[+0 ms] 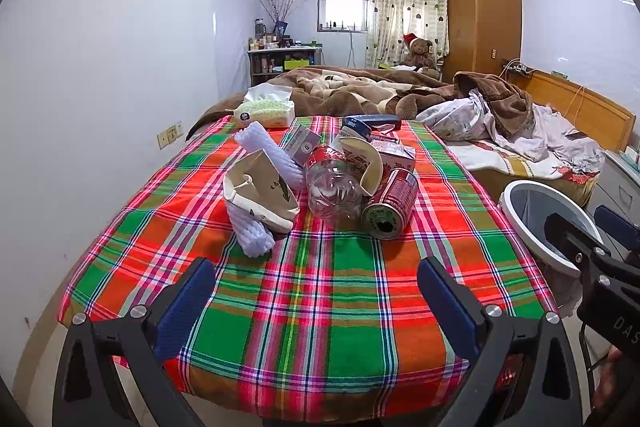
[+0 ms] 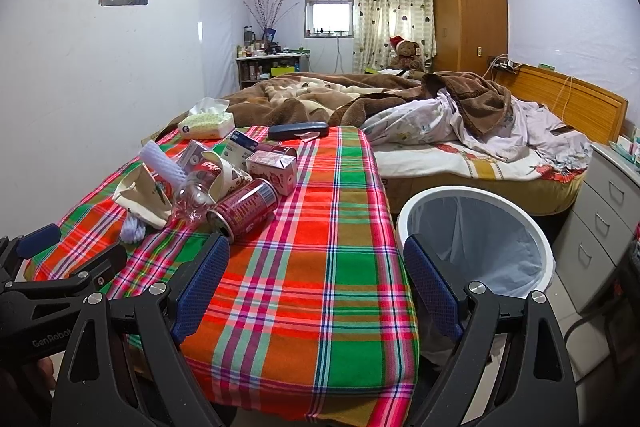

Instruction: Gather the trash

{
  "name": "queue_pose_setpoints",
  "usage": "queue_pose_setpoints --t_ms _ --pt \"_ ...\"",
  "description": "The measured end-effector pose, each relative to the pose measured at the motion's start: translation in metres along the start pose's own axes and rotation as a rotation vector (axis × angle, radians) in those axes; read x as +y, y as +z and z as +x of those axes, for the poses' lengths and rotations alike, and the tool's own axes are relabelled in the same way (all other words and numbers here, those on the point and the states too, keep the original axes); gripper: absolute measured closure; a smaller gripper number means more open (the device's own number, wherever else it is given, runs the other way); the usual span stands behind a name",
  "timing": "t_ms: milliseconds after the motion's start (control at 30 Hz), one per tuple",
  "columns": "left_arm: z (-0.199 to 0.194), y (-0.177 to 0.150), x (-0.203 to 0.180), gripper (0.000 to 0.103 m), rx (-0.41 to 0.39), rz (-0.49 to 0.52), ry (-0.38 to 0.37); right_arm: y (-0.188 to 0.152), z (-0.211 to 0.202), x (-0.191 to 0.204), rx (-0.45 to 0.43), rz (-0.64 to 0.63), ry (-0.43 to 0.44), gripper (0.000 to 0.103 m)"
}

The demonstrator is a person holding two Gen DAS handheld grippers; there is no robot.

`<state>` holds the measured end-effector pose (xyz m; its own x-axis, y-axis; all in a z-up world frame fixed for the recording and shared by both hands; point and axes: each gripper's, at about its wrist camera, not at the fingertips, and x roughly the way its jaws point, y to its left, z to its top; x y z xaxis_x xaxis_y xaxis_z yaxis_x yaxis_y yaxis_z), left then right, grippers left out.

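A heap of trash lies on the plaid-covered table [image 1: 320,287]: a red can [image 1: 390,205] on its side, a clear plastic bottle [image 1: 330,187], a torn paper cup [image 1: 366,159], a pink carton [image 1: 394,153], a small paper bag [image 1: 260,195] and white foam netting [image 1: 268,155]. My left gripper [image 1: 316,291] hangs open over the near part of the table, short of the heap, holding nothing. My right gripper [image 2: 316,279] is open too, above the table's right edge, with the can [image 2: 244,209] ahead to its left. A white lined bin [image 2: 476,235] stands on the floor right of the table.
A tissue pack [image 1: 266,109] and a dark case [image 1: 382,123] lie at the table's far end. Behind is a bed [image 2: 460,155] with rumpled blankets. A grey drawer unit [image 2: 604,223] stands at the right, past the bin. A white wall runs along the left.
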<state>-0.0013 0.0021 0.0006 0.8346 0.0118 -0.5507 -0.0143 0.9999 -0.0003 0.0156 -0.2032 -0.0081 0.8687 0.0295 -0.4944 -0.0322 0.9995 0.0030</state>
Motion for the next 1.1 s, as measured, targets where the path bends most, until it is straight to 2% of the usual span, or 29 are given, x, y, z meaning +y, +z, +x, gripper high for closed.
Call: queue_pose_setpoints --t_ms 1100 --pt "-0.0045 0.0031 0.0042 0.0 -0.005 -0.002 0.002 0.0016 -0.0035 -0.0005 -0.011 -0.004 -0.003 0.012"
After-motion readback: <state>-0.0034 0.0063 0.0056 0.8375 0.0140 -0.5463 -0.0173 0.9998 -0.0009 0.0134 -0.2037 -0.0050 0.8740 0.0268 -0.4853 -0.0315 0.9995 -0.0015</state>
